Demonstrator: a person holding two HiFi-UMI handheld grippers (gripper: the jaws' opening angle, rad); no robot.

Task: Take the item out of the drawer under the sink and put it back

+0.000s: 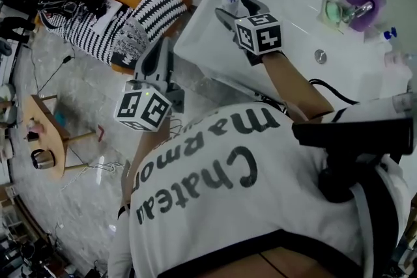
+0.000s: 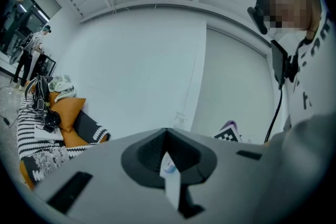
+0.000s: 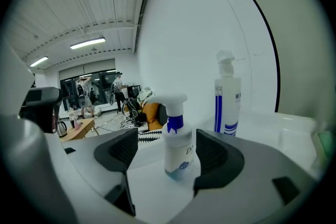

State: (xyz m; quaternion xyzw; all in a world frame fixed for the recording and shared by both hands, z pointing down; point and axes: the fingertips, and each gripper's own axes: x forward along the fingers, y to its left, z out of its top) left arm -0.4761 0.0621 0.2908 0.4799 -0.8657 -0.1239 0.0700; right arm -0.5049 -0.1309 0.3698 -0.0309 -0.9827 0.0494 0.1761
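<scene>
The small spray bottle stands upright on the flat rim of the sink, at the sink's left end. It is out of the drawer, which no view shows. It rests on its own base and is not carried. The right gripper reaches over that same end of the sink with its jaws spread wide to either side of the bottle. Each pad stands a little clear of the bottle's wall, so nothing is gripped. This looks like a bottle set down to mark the halfway point, so I judge that the return to the drawer is what is left. A taller pump bottle with blue stripes stands further back on the sink's rim, apart from the small one and out of the jaws' way. The left gripper hangs below and left of the sink, held level and idle, perhaps kept free for the drawer front. Its jaws are drawn together, and a thin white sliver shows in the slit between them; what that sliver is I cannot make out.
</scene>
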